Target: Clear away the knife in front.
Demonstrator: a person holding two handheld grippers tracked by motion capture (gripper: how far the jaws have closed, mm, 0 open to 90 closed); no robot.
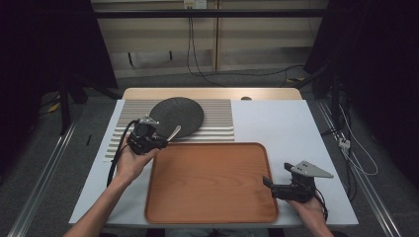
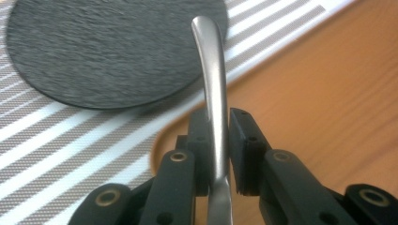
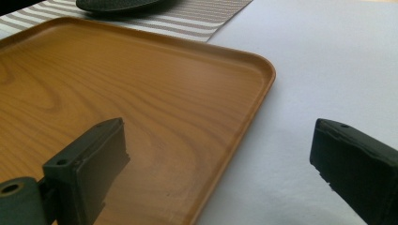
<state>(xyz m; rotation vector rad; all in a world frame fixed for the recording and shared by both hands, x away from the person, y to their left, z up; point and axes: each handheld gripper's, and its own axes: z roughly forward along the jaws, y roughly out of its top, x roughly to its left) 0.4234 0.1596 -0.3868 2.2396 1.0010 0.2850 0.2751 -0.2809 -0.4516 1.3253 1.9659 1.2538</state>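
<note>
My left gripper [image 1: 162, 140] is shut on a shiny metal cutlery handle [image 1: 174, 132], which sticks out past the jaws toward the dark round plate [image 1: 176, 116]. In the left gripper view the handle [image 2: 213, 89] runs up between the two black pads [image 2: 244, 145], above the near-left corner of the wooden tray [image 2: 328, 93]; the utensil's working end is hidden. My right gripper [image 1: 276, 175] stands wide open at the tray's right rim [image 1: 269, 168]. In the right gripper view one jaw is over the tray [image 3: 141, 93] and the other over the white table, with nothing between them [image 3: 220, 140].
The dark textured plate [image 2: 112, 51] lies on a grey-and-white striped mat [image 1: 217, 121] at the back left. The wooden tray holds nothing. White tabletop [image 1: 281, 123] spreads to the right. Cables trail from both grippers.
</note>
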